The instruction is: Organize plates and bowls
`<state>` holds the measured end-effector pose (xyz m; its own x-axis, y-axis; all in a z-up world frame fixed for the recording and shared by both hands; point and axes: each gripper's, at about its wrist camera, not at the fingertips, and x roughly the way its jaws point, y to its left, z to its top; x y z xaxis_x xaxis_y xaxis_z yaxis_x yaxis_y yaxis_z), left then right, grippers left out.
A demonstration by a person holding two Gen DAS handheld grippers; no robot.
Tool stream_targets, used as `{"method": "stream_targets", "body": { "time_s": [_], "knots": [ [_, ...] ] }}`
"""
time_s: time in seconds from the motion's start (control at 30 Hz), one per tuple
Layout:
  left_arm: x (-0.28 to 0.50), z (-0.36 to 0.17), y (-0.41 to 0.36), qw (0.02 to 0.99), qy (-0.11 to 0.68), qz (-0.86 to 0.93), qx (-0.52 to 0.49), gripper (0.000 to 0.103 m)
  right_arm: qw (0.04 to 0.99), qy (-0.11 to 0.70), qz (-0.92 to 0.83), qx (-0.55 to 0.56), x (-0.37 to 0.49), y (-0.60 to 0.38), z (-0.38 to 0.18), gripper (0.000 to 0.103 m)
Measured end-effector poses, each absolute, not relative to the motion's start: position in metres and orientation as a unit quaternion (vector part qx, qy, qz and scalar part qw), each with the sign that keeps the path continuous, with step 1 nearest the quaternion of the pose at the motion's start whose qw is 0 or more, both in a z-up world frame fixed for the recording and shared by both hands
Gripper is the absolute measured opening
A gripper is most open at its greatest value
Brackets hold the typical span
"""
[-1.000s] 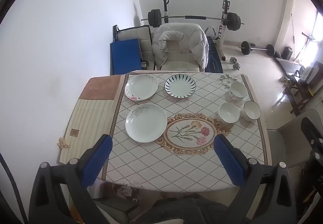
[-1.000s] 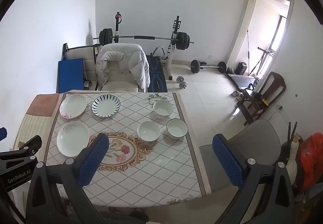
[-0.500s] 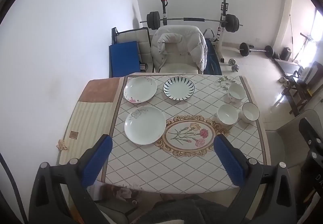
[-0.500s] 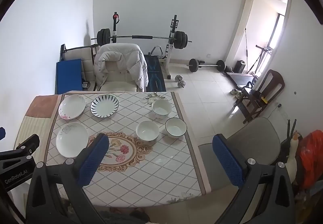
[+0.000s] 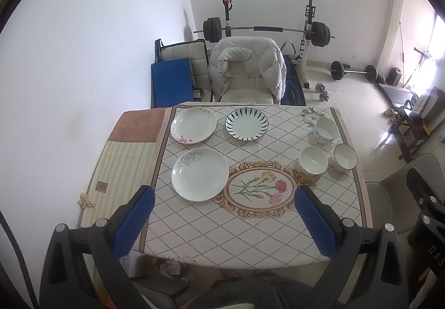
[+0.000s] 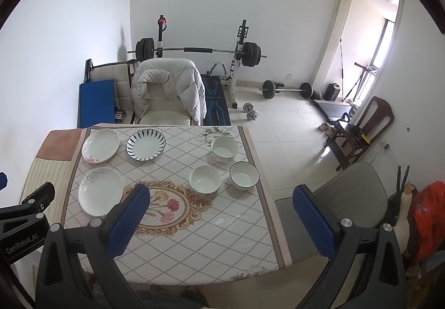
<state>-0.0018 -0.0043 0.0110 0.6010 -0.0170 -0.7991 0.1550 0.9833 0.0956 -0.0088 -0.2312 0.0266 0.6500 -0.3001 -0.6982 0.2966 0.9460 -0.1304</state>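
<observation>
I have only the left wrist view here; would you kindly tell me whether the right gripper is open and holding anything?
Observer: The right gripper is open, with nothing between its blue pads.
Operator: Thank you. Is anything beyond the grey chair on that side?
Observer: Yes, what looks like an orange bag sits past the grey chair, at the frame's right edge.
Operator: Does the right wrist view catch my left gripper?
Observer: Only the body of the left gripper, at that view's left edge, marked GenRobot.AI.
</observation>
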Motion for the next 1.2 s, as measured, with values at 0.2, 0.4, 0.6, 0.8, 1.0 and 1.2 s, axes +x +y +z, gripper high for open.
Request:
{"method": "stream_targets", "body": {
  "time_s": [0.2,0.4,0.6,0.8,1.0,1.2],
  "knots": [
    [0.0,0.013,-0.008,0.893,0.44,-0.05,0.078,0.103,0.908,0.386,-0.163,-0.005,-0.005,-0.228,0.025,0.103],
    [0.0,0.014,-0.011,0.896,0.435,-0.05,0.077,0.103,0.909,0.383,-0.163,-0.004,-0.002,-0.228,0.024,0.103],
    [0.0,0.014,-0.014,0.897,0.433,-0.052,0.077,0.103,0.91,0.381,-0.165,-0.004,0.0,-0.229,0.026,0.103],
    [-0.004,0.015,-0.013,0.897,0.433,-0.052,0.076,0.103,0.91,0.381,-0.166,-0.003,0.0,-0.23,0.027,0.103],
    [-0.003,0.016,-0.012,0.897,0.433,-0.052,0.078,0.103,0.91,0.379,-0.165,-0.002,0.0,-0.232,0.028,0.103],
    [-0.003,0.017,-0.011,0.898,0.43,-0.052,0.078,0.103,0.911,0.379,-0.164,0.0,0.002,-0.232,0.029,0.103]
  ]
}}
